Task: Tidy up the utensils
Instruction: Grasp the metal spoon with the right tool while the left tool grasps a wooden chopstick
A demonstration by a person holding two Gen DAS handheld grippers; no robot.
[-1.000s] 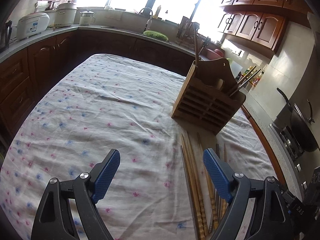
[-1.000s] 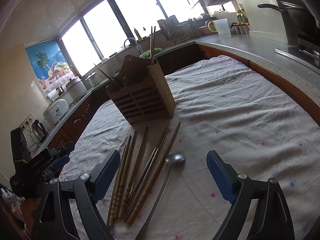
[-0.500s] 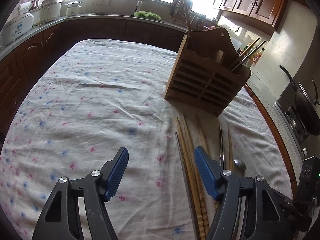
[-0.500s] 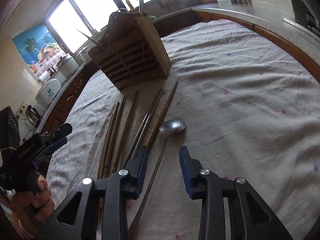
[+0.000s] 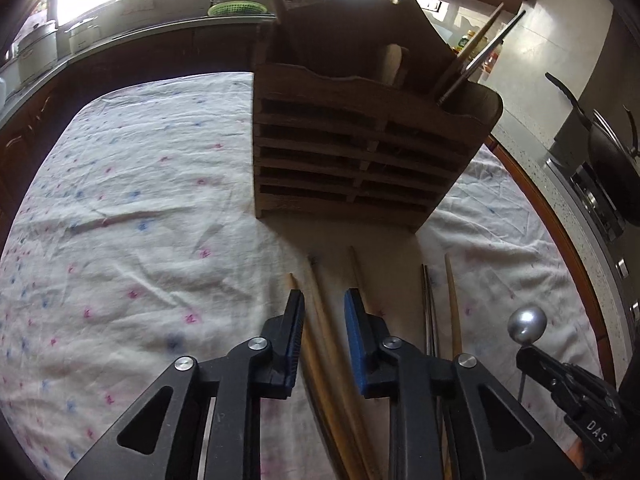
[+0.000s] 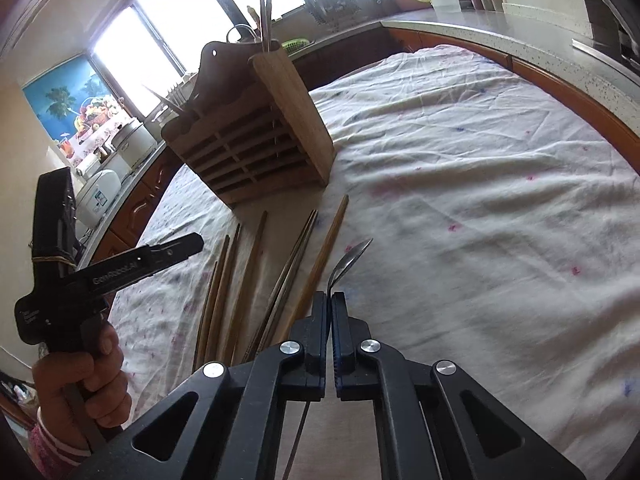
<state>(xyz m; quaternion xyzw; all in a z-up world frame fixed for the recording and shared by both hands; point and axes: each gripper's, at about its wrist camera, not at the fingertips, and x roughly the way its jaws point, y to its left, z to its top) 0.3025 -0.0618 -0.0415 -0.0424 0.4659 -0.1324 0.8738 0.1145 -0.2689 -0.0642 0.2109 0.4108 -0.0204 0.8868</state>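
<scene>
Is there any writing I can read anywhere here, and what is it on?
"DAS": on the black body of the right gripper, left wrist view.
"GenRobot.AI": on the side of the left gripper, right wrist view.
Small print lower on that gripper's body: too blurred to read.
Rice cooker label: too small to read.

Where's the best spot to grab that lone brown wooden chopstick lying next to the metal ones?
Grip the lone brown wooden chopstick mid-shaft from above, jaws across it: it lies flat, thin, with cloth gaps on both sides.
</scene>
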